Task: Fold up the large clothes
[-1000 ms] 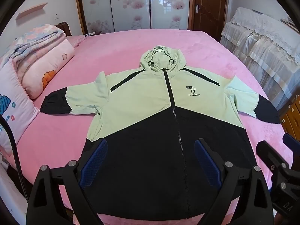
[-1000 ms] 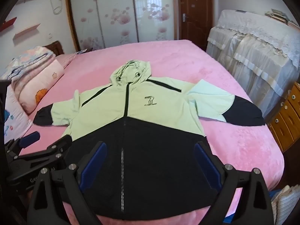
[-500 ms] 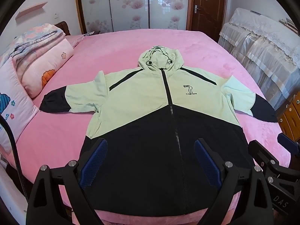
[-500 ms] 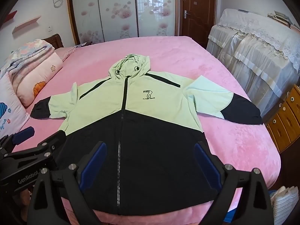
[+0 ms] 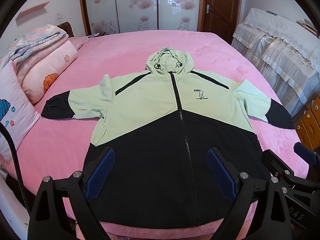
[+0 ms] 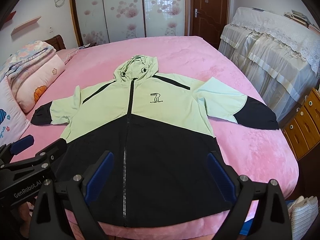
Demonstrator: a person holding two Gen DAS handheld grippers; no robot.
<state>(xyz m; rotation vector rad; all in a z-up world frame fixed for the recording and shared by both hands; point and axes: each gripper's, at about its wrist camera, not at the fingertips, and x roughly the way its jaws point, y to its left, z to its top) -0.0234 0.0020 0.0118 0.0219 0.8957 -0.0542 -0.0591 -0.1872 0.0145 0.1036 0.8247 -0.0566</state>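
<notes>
- Folding has not begun, judging from the left wrist view: the hooded jacket [image 5: 160, 120] lies face up and spread flat on the pink bed [image 5: 60, 150], zipped shut, hood [image 5: 169, 62] pointing away toward the wardrobe doors [image 5: 138, 6].
- Both sleeves are out to the sides, unfolded; the left sleeve [image 5: 72, 106] reaches toward the pillows [image 5: 46, 76], and its black cuff lies just beside them.
- The left hand-held gripper [image 5: 160, 172] hovers above the black hem area with its jaws wide apart, holding nothing.
- Right wrist view shows the same state: the jacket's right sleeve [image 6: 240, 108] lies fully extended toward the wooden drawers [image 6: 304, 124], the hem reaching the near bed edge.
- The right hand-held gripper [image 6: 160, 172] is also spread open and empty over the lower front, with the other gripper's body visible at the lower left.
- Everything remains to do, I judge: sleeves brought in over the body, hood turned down, then the body folded up.
</notes>
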